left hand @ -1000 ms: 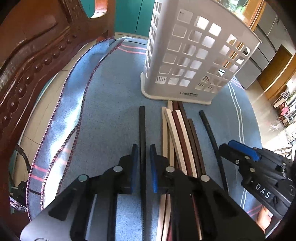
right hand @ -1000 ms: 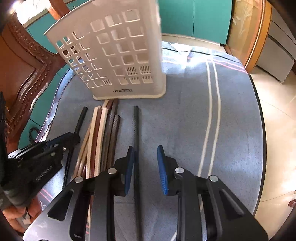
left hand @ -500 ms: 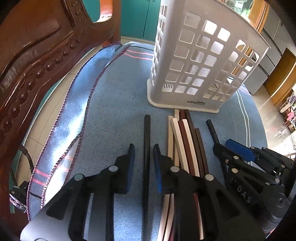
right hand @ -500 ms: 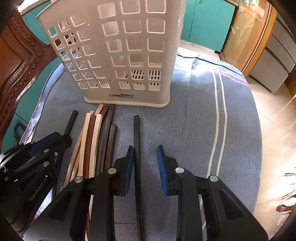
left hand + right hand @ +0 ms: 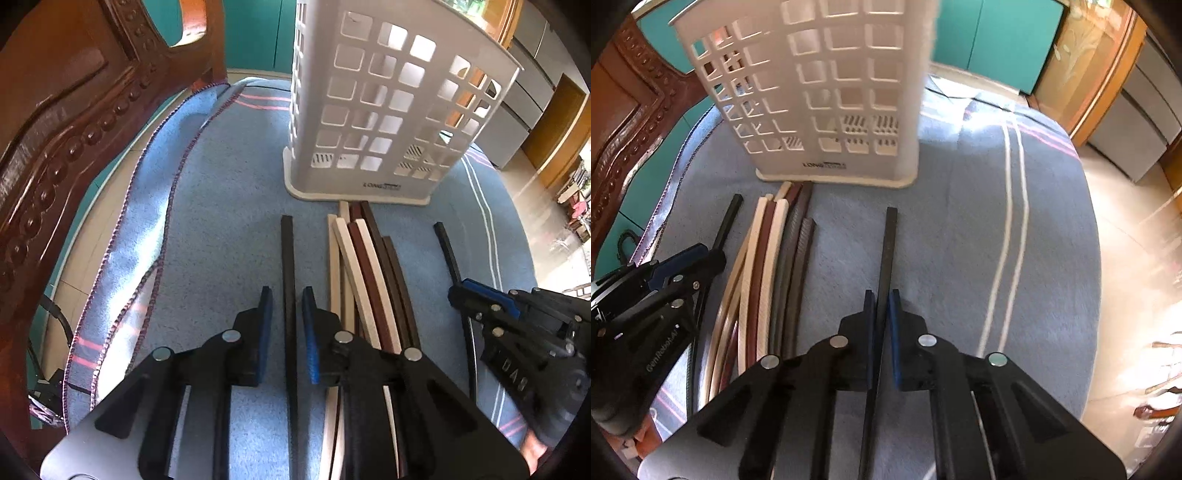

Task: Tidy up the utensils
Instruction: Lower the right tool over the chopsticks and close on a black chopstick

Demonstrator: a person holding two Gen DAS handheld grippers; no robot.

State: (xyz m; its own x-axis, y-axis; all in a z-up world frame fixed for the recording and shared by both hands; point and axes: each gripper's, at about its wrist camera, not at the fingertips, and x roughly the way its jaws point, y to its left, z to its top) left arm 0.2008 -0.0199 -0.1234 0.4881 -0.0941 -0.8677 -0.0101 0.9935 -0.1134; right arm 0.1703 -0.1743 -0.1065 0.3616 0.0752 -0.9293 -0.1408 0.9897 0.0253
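A white perforated utensil basket [image 5: 388,110] [image 5: 831,92] stands upright on the blue cloth. A bundle of cream, maroon and brown chopsticks [image 5: 365,273] [image 5: 772,273] lies in front of it. One black chopstick [image 5: 288,280] lies between the fingers of my left gripper [image 5: 287,295], whose jaws stand a little apart on either side of it. My right gripper [image 5: 882,295] is shut on another black chopstick [image 5: 889,243]. Each gripper shows in the other's view: the right one [image 5: 517,332] and the left one [image 5: 665,295].
A carved wooden chair back [image 5: 55,122] stands at the left edge of the round table. The blue cloth [image 5: 960,221] with white and pink stripes covers the table; its folded hem [image 5: 147,221] lies at the left. Floor and cabinets lie beyond the right edge.
My right gripper has closed on the black chopstick that lay beside its left finger. Both grippers moved slightly toward the basket. The left jaws stay apart around their chopstick.
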